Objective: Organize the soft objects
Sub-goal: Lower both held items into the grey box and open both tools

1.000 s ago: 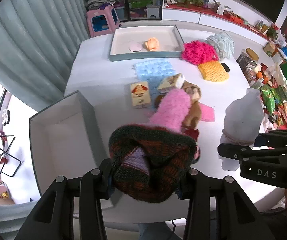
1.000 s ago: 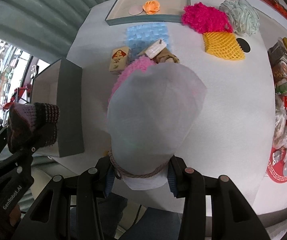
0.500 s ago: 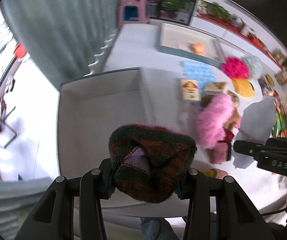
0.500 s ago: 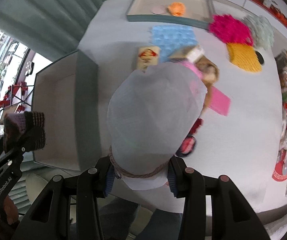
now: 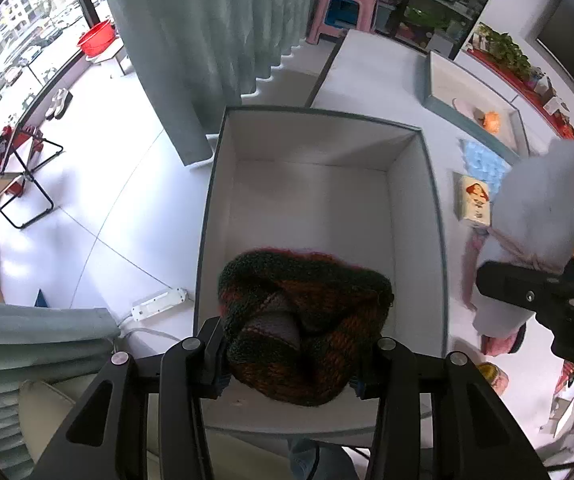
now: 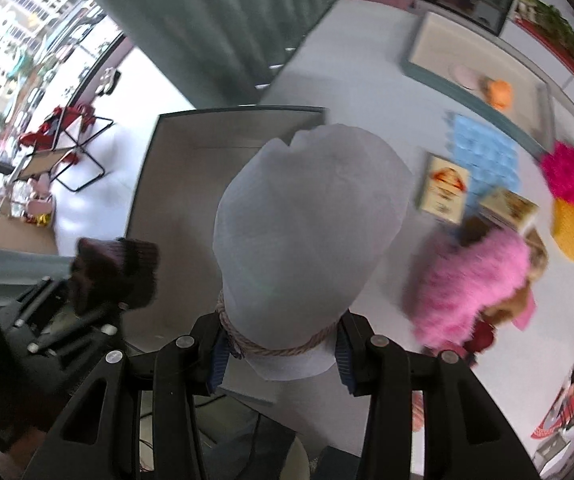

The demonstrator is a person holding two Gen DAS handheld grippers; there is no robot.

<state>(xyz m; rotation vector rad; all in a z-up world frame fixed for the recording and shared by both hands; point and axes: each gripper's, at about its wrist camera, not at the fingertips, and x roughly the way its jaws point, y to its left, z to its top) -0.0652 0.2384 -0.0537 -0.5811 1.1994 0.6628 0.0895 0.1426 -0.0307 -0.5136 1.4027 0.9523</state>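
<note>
Both grippers shifted over deep box [image 5: 415,216], left gripper [image 5: 289,376] clamping knit bundle [image 5: 303,320], right gripper [image 6: 283,356] clamping white pouch [image 6: 307,232]

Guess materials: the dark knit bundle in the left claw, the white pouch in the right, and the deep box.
Dark red-green knit bundle: looks like chunky wool or acrylic yarn, matte, with visible ribbed stitches. White drawstring pouch: probably non-woven fabric, smooth and slightly translucent, neck tied with twisted beige cord. Deep grey-edged box: likely rigid cardboard, with flat matte white walls and crisp folded corners.
</note>
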